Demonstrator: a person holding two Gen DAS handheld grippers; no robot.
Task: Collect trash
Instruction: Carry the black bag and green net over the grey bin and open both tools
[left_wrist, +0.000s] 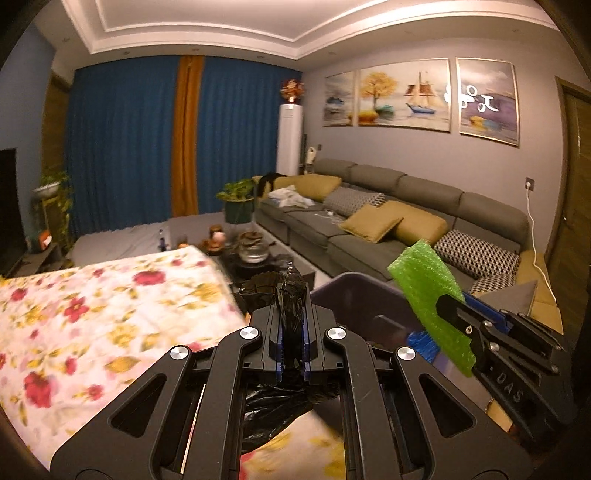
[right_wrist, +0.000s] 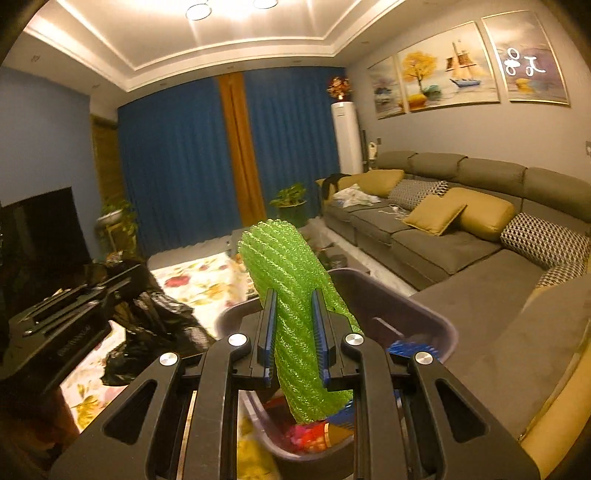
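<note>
**Over the bin: foam sleeve and black bag both in hand**

Above the purple bin (right_wrist: 436, 325), your right gripper (right_wrist: 293, 332) had its fingers closed narrow on a green foam net sleeve (right_wrist: 284, 273), pinched at mid-length so both ends stuck out free. Likely you held it there to drop it straight in. Sleeve was tubular, ribbed mesh texture, soft and squashy looking, rounded at the top end. Its lower end hung just inside the bin rim, over colourful scraps (right_wrist: 314, 432) already in the bottom; blue mesh piece (right_wrist: 410, 349) lay in there too.

Your left gripper (left_wrist: 291, 332) had its fingers clamped on a black plastic bag (left_wrist: 290, 291), thin, crinkled, glossy film bunched into a tight twist between the pads. Rest of the bag sagged below the fingers. Probably you gripped it by the gathered part to keep it from slipping. Bag sat just beside the bin's rim (left_wrist: 354, 280), over the desk under a floral cloth (left_wrist: 110, 314), white with red and yellow flowers, soft and draped.

Bin was smooth hard plastic, rounded corners. Sofa (left_wrist: 388, 229) sat behind, well apart.
</note>
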